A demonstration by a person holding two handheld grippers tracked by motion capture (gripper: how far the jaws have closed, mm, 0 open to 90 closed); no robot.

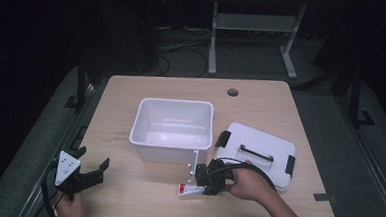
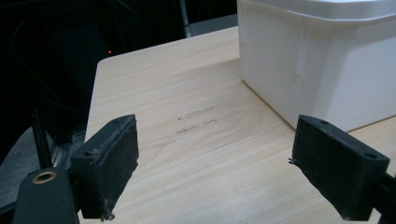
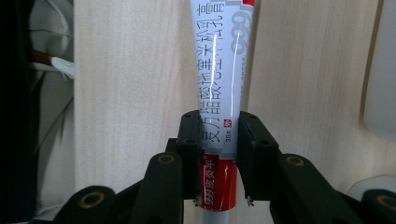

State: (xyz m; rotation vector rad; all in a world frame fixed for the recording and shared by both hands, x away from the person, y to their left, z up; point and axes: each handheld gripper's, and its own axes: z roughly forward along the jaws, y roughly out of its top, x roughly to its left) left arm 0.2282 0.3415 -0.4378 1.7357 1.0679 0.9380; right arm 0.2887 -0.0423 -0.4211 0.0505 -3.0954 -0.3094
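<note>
Toothpaste tube (image 3: pixel 219 112) lay on the near table (image 1: pixel 141 196) just before the white bin (image 1: pixel 172 130), pinched between the right gripper (image 1: pixel 208 182) jaws. Left gripper (image 1: pixel 85 170) gaped empty. Lifting level and clearing the rim seemed wise.

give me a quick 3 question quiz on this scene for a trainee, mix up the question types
1. True or false: the right hand-held gripper is shut on the tube.
2. Multiple choice: where does the lid lie? A) on the white bin B) on the table to the right of the bin C) on the floor
3. Fill in: the left hand-held gripper has its jaws ____ with nothing between them.

Key
1. True: its pads press both sides of the tube.
2. B: flat, handle up, beside the bin.
3. open
</note>
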